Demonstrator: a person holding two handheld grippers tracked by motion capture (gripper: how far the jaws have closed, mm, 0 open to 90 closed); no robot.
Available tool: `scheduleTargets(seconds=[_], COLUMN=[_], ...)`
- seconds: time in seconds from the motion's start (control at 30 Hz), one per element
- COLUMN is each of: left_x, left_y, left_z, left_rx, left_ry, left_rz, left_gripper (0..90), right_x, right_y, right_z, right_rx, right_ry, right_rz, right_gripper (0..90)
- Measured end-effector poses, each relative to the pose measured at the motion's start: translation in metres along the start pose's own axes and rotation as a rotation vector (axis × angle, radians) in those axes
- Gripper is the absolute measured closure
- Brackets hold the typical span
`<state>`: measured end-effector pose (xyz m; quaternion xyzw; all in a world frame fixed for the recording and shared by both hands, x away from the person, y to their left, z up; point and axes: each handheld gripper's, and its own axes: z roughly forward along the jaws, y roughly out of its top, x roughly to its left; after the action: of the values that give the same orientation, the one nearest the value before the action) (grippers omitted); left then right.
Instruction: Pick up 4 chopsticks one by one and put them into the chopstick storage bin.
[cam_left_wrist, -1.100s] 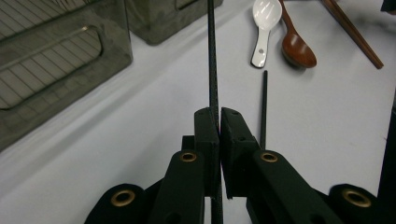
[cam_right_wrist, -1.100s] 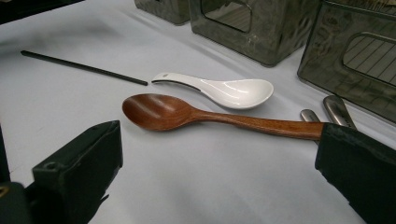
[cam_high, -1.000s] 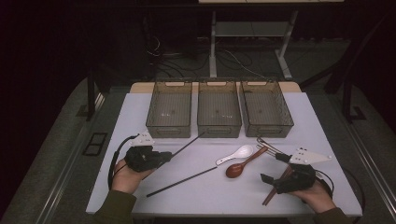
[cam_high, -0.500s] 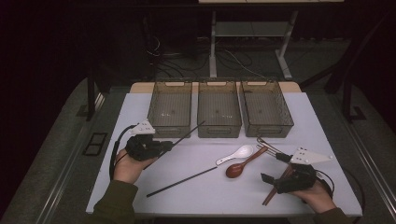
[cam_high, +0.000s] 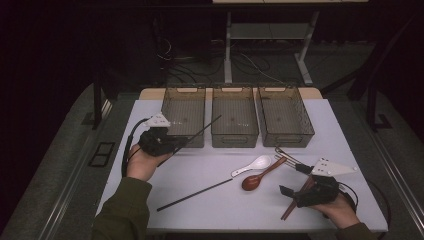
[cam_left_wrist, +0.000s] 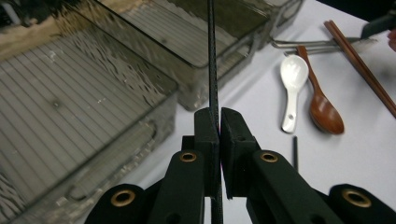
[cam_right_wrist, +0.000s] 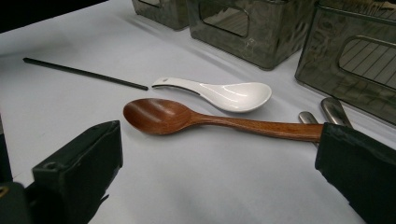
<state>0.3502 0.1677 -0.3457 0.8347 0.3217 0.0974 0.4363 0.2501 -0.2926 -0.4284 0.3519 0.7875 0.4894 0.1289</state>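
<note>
The white table (cam_high: 210, 200) is set in a dark room; behind it a grey carpeted floor (cam_high: 65, 165), loose cables and the legs of a second desk (cam_high: 227, 55) are seen. No writing or label can be read on anything.

Three smoked-plastic bins are lined along the far edge of the table: the left bin (cam_high: 183, 117), the middle bin (cam_high: 234, 117) and the right bin (cam_high: 285, 116), all with ribbed floors.

A black rod (cam_high: 200, 131) is held pinched in the clenched left gripper (cam_high: 176, 144), just in front of the left bin, and is raised off the table, slanting toward the gap between the left and middle bins; in the left gripper view the rod (cam_left_wrist: 212, 70) is seen clamped between the two jaws.

A second black rod (cam_high: 195, 194) is laid flat on the table, well in front of the middle bin.

The right gripper (cam_high: 290, 192) is held in front of the right bin, near the table's front edge, its jaws spread wide with nothing gripped.

In front of the right bin are laid a pair of brown chopsticks (cam_high: 295, 200), a wooden spoon (cam_high: 255, 179), a white ceramic spoon (cam_high: 254, 164) just beside it, and metal utensil handles (cam_high: 286, 154), partly hidden.
</note>
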Motion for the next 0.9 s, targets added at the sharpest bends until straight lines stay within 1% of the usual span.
scheduleTargets(seconds=[0.03, 0.13, 0.23, 0.3, 0.37, 0.53, 0.67, 0.73, 0.83, 0.9], left_x=[0.002, 0.006, 0.009, 0.012, 0.016, 0.022, 0.025, 0.027, 0.031, 0.035], left_y=[0.003, 0.012, 0.020, 0.025, 0.029, 0.037, 0.044, 0.048, 0.054, 0.057], left_z=[0.001, 0.004, 0.008, 0.011, 0.014, 0.020, 0.025, 0.027, 0.030, 0.032], left_rx=[-0.007, -0.007, -0.002, 0.002, 0.005, -0.005, 0.004, 0.012, 0.012, 0.006], left_ry=[0.004, 0.013, 0.024, 0.030, 0.036, 0.048, 0.062, 0.073, 0.086, 0.096], left_rz=[-0.001, 0.002, 0.009, 0.004, 0.004, -0.011, -0.009, 0.005, 0.008, -0.001], left_gripper=[85.8, 85.8, 85.8, 85.8, 85.8, 85.8, 85.8, 85.8, 85.8, 85.8], right_x=[0.000, 0.000, 0.000, 0.000, 0.000, 0.000, -0.001, -0.001, -0.001, -0.001], right_y=[0.000, 0.000, 0.000, 0.000, 0.000, 0.000, 0.000, 0.000, 0.000, 0.001], right_z=[0.000, -0.001, -0.001, -0.001, -0.002, -0.002, -0.003, -0.003, -0.003, -0.003], right_rx=[0.000, -0.001, -0.006, -0.008, -0.011, -0.016, -0.022, -0.023, -0.025, -0.027], right_ry=[0.001, 0.003, 0.002, 0.001, 0.001, 0.002, 0.002, 0.002, 0.003, 0.005], right_rz=[0.001, 0.006, 0.004, 0.007, 0.006, 0.011, 0.013, 0.013, 0.014, 0.016], right_gripper=[1.0, 1.0, 1.0, 1.0, 1.0, 1.0, 1.0, 0.9, 1.0, 1.0])
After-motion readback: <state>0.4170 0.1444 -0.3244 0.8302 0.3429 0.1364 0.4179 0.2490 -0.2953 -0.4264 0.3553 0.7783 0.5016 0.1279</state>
